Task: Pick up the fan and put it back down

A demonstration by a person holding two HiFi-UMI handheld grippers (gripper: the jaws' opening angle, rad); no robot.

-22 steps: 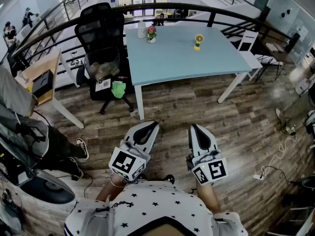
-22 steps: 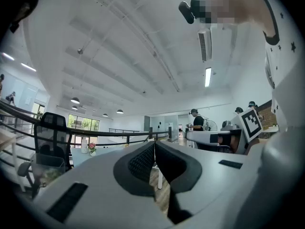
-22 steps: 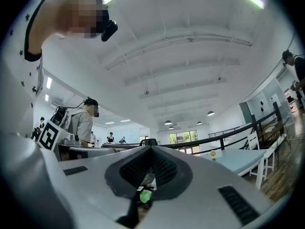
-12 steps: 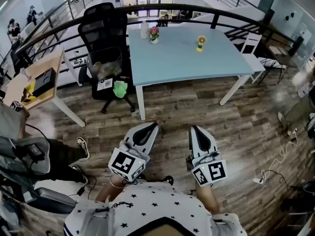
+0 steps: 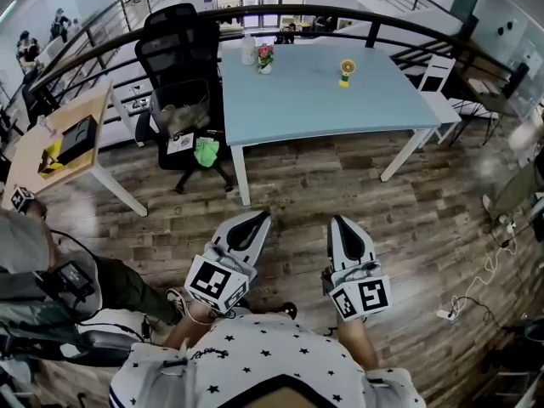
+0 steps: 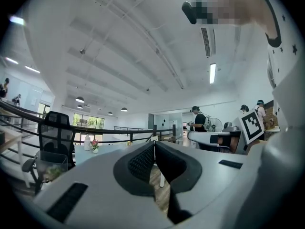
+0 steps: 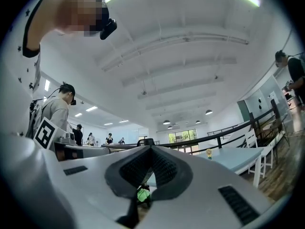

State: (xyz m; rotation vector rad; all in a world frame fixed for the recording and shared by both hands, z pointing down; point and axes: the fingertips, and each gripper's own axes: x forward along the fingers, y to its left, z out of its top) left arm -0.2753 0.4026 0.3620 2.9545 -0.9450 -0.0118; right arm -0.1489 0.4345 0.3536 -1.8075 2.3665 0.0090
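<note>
At this moment I had both grippers low in the head view, close to my body and far from the work. The fan (image 5: 345,70), small and yellow, stood upright on the light blue table (image 5: 297,109) in the upper middle of the frame, nearer to the table's far edge. A white bottle (image 5: 247,51) and a little flower pot (image 5: 265,58) stood to its left, well apart from it.

The left gripper (image 5: 257,218) had its jaws pressed together with nothing between them, and the right gripper (image 5: 338,221) was the same, empty and with the pads meeting. Both pointed forward over the wooden floor (image 5: 306,194), toward the table.

I judged that the pick had not started. The grippers were in a resting pose because the table was out of reach. A black office chair (image 5: 174,49) stood at the table's left side, so I thought an approach from the near edge was freer.
</note>
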